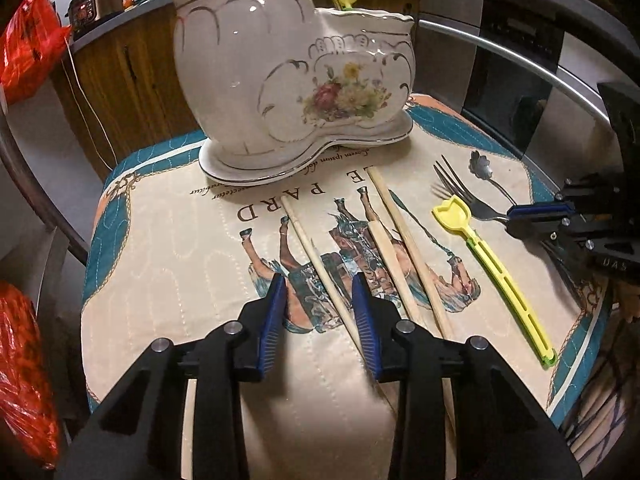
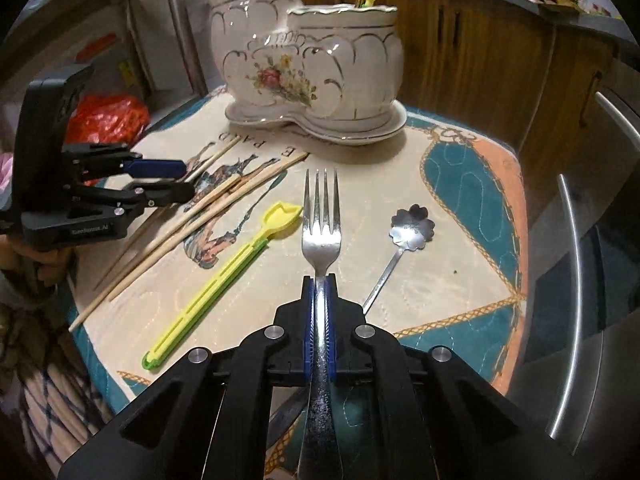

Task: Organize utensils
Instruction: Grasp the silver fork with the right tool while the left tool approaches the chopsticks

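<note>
**Right gripper clamping a fork by its neck**

Right gripper (image 2: pixel 320 300) is clenching the steel fork (image 2: pixel 321 216), tines pointing toward the ceramic holder (image 2: pixel 312 76) at the table's far edge. I am judging the fork stiff, light and slippery, so gripping near the neck suits it. Left gripper (image 1: pixel 320 304) is hanging released over the wooden chopsticks (image 1: pixel 320 264) on the placemat (image 1: pixel 160 264).
</note>
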The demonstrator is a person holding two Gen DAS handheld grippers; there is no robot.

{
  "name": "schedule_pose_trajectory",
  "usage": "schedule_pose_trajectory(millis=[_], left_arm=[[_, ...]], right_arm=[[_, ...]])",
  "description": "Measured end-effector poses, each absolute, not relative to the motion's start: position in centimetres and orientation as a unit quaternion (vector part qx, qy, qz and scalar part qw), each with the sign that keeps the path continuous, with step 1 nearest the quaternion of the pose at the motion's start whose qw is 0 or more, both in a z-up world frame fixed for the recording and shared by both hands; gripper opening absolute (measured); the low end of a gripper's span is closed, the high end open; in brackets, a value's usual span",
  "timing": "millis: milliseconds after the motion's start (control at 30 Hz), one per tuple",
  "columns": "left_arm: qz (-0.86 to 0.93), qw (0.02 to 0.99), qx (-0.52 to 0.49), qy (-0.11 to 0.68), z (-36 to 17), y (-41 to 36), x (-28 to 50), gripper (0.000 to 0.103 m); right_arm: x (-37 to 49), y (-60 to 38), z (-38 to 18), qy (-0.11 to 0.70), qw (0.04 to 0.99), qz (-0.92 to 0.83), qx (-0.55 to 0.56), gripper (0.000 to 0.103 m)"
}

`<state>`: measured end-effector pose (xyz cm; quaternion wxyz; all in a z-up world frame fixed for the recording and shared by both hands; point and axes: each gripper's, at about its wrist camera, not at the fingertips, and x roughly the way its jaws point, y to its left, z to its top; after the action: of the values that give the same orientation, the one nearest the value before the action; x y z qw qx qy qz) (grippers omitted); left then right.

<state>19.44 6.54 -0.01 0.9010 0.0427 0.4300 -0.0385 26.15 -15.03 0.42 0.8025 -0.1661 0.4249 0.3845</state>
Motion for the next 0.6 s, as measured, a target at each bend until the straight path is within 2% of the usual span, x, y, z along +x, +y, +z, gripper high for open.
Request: schedule_pose_trajectory(millis=[367, 500, 600], left_arm=[[-0.073, 0.839, 0.079, 0.534, 1.1, 6.1, 22.8, 0.035], [-0.075, 0.825, 0.081, 0.554, 1.0, 5.8, 24.0, 0.035], [-0.082, 0.819, 0.077, 0.563, 1.1, 5.7, 24.4, 0.027]], right_arm=[[27.3, -10.8, 1.4, 0.51, 0.722, 0.358, -0.301, 0.008], [27.7, -10.1, 1.5, 0.528, 0.711, 0.351, -0.305, 0.007], [28.0, -10.0, 1.5, 0.536, 0.709, 0.35, -0.296, 0.007]])
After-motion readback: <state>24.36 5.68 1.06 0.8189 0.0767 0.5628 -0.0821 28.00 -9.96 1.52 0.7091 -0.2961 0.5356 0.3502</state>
